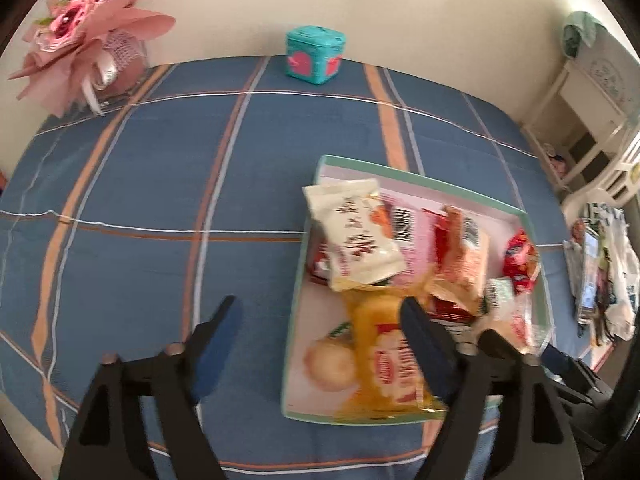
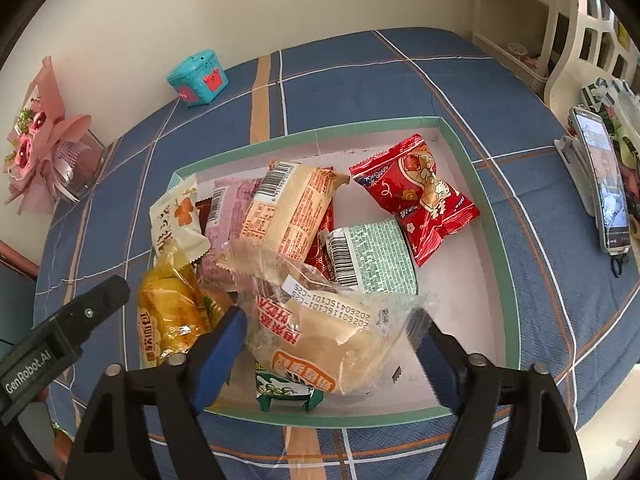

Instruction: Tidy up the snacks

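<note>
A shallow box with a green rim (image 2: 494, 216) (image 1: 424, 181) sits on a blue plaid cloth and holds several snack packs. My right gripper (image 2: 332, 328) is open, its fingers on either side of a clear-wrapped bun pack (image 2: 332, 340) at the box's near edge; whether the pads touch it I cannot tell. Beside it lie a yellow pack (image 2: 172, 316) (image 1: 384, 360), a white pack (image 1: 356, 232), an orange-print pack (image 2: 292, 208), a green-patterned pack (image 2: 376, 258) and a red pack (image 2: 420, 196). My left gripper (image 1: 320, 320) is open and empty, over the box's left edge.
A teal tin (image 1: 314, 54) (image 2: 198, 78) stands at the cloth's far edge by the wall. A pink bouquet (image 1: 80, 36) (image 2: 44, 140) sits at the far left. A phone on a stand (image 2: 600, 176) is at the right, with white furniture behind.
</note>
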